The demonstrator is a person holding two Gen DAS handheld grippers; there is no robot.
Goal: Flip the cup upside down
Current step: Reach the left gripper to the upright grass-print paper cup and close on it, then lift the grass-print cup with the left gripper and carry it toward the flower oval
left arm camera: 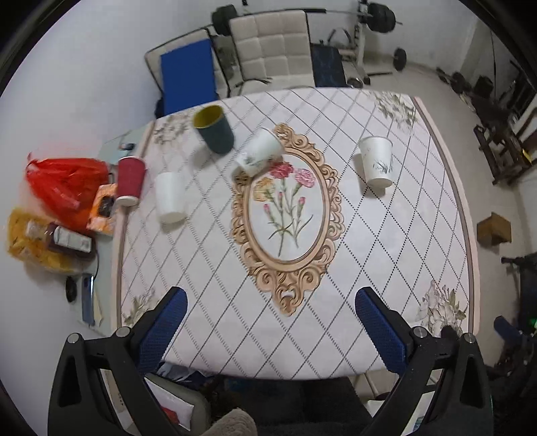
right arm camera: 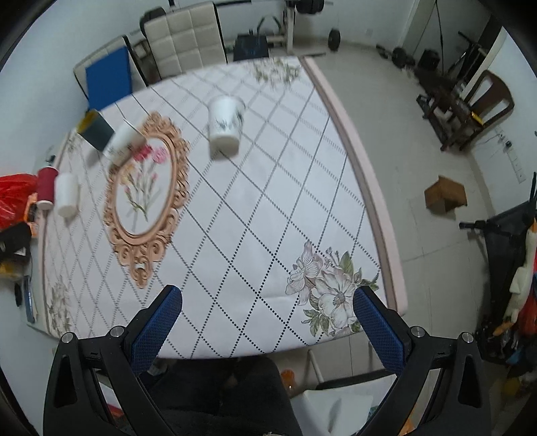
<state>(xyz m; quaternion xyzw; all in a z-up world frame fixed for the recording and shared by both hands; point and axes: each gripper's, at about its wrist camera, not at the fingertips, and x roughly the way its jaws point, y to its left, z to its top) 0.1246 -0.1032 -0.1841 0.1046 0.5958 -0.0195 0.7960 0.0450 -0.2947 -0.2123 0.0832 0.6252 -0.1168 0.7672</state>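
Note:
Several cups stand on the patterned tablecloth. A dark cup with a yellow inside stands at the far left, mouth up. A white flowered cup stands beside the oval frame print. Another white flowered cup stands at the right, also in the right wrist view. A plain white cup and a red cup stand at the left edge. My left gripper and right gripper are open and empty, high above the near table edge.
A red bag, yellow packets and a phone lie left of the table. Padded chairs stand behind it. A cardboard box and gym gear are on the floor.

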